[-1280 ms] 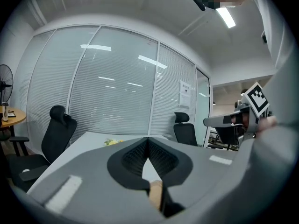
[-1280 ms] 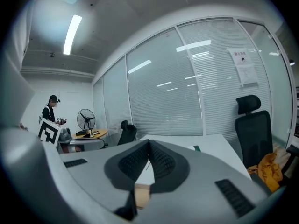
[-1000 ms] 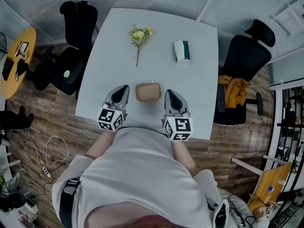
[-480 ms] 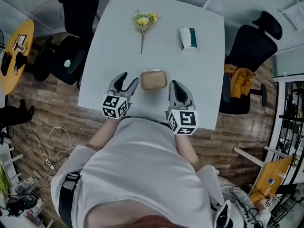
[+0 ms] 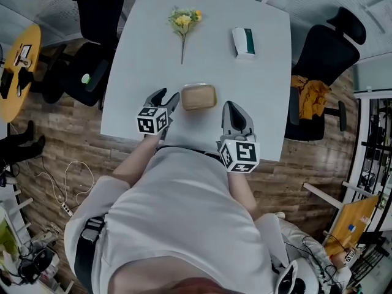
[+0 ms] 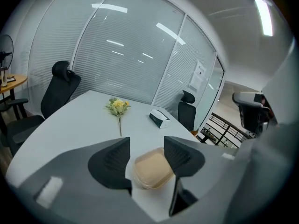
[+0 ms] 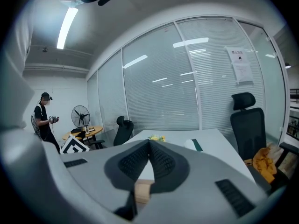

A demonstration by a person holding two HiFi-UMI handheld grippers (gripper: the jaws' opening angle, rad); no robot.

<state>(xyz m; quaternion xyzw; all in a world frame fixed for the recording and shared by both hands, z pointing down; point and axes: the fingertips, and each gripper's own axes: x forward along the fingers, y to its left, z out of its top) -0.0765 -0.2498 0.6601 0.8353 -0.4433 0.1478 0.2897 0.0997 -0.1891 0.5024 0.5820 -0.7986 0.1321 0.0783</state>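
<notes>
A tan lidded container (image 5: 199, 97) lies on the white table (image 5: 141, 60) near its front edge. My left gripper (image 5: 167, 97) is open at the container's left end. In the left gripper view the container (image 6: 150, 172) shows in the gap between the spread jaws of that gripper (image 6: 145, 152), just ahead of them; I cannot tell if they touch it. My right gripper (image 5: 233, 107) hovers right of the container, shut with nothing in it, and its jaws meet in the right gripper view (image 7: 149, 144). A yellow flower sprig (image 5: 182, 22) and a white-green tissue box (image 5: 244, 41) lie farther back.
Black office chairs stand at the table's left (image 5: 98, 11) and right (image 5: 331, 41), the right one with an orange garment (image 5: 305, 94). A round wooden table (image 5: 15, 66) is far left. Glass walls with blinds (image 6: 117, 69) close the room. A person (image 7: 44, 120) stands by a fan (image 7: 80, 115).
My left gripper has opened and swung down towards the tan container, which now shows between its jaws. The right gripper stays shut and has barely moved.
</notes>
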